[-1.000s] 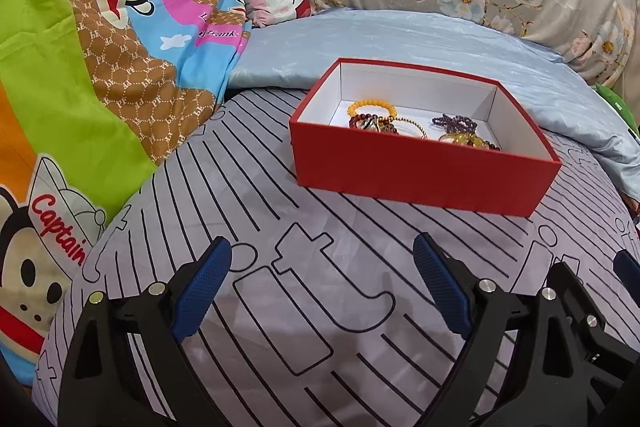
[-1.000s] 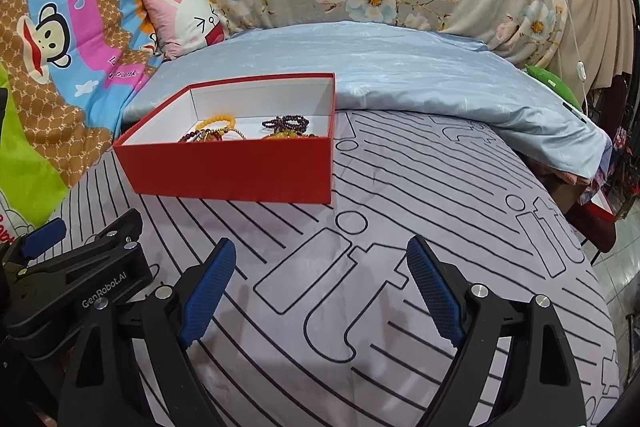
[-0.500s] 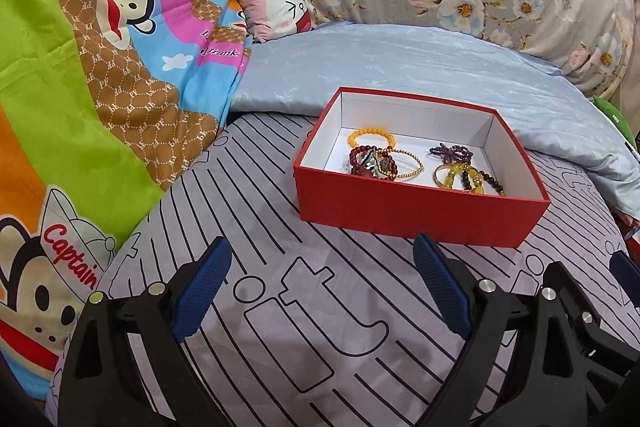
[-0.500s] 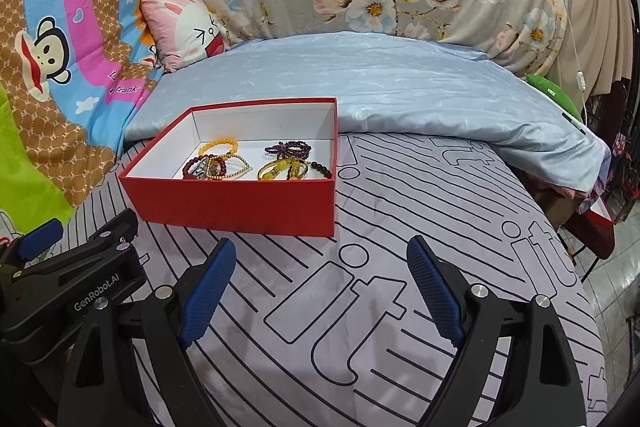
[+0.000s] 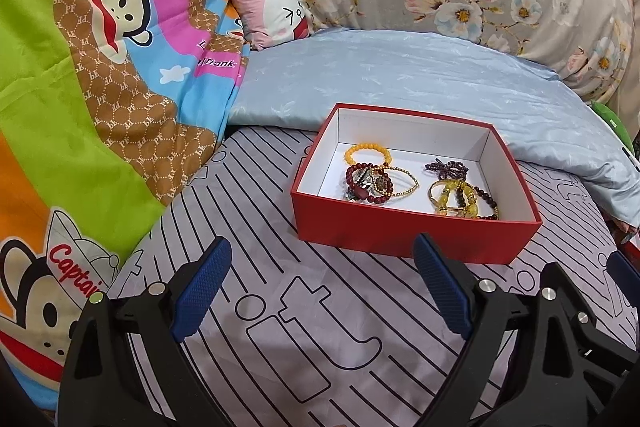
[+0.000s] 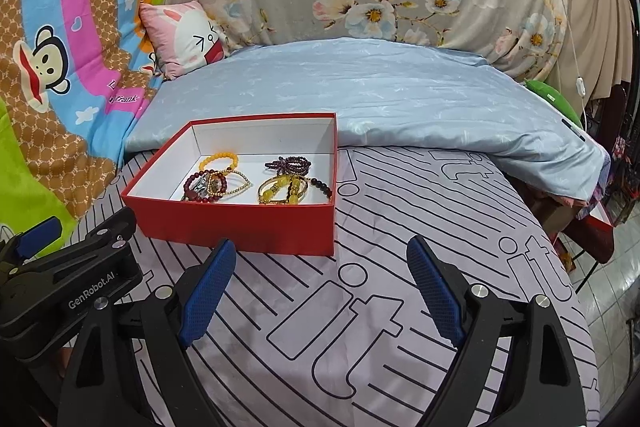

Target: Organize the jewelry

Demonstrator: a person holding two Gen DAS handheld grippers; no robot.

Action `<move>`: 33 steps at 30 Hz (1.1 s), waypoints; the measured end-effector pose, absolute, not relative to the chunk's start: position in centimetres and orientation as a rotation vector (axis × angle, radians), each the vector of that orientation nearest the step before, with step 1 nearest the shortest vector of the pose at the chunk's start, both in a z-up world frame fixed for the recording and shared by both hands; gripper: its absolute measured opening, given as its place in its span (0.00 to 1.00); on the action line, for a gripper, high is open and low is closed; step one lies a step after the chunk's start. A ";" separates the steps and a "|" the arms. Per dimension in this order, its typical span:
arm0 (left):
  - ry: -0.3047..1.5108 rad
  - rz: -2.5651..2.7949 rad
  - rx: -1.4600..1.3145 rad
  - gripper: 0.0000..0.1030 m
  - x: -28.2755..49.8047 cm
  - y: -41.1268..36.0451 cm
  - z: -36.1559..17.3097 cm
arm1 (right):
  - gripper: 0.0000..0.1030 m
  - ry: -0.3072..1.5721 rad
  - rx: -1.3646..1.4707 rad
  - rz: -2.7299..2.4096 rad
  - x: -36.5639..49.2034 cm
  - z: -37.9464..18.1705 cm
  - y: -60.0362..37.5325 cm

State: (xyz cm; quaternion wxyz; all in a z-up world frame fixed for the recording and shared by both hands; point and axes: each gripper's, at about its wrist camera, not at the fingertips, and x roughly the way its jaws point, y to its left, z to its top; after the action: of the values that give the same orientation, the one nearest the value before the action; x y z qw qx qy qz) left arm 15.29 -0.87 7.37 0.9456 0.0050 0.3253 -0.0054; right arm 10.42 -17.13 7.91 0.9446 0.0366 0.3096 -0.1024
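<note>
Jewelry point(image 5: 400, 183) sits piled in red box point(image 5: 400, 231) ahead of both claws, walls probably containing it. Left claw point(image 5: 320, 291) and right claw point(image 6: 320, 291) both spread apart, empty, over the bed point(image 6: 360, 307).

I hold both grippers side by side, tilted downward. My left gripper point(image 5: 322, 283) fills the frame's bottom, jaws wide and empty; my right gripper point(image 6: 320, 285) matches it.
</note>
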 end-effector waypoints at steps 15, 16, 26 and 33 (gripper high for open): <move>0.665 -0.004 0.009 0.85 15.4 -0.7 7.3 | 0.81 0.629 0.069 -0.207 10.6 8.1 -17.2; 0.667 -0.001 0.006 0.85 15.4 -0.7 7.3 | 0.81 0.629 0.067 -0.209 10.6 8.1 -17.2; 0.671 0.019 0.021 0.85 15.3 -0.9 7.3 | 0.81 0.628 0.059 -0.204 10.7 8.3 -17.0; 0.667 0.021 0.035 0.85 15.3 -1.0 7.3 | 0.81 0.630 0.063 -0.200 10.5 8.3 -16.9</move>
State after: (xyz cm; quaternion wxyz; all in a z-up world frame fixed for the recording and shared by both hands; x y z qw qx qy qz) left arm 15.32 -1.03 7.31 0.9447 0.0170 0.3274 0.0104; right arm 10.52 -16.91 8.25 0.9455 0.0311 0.3090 -0.0982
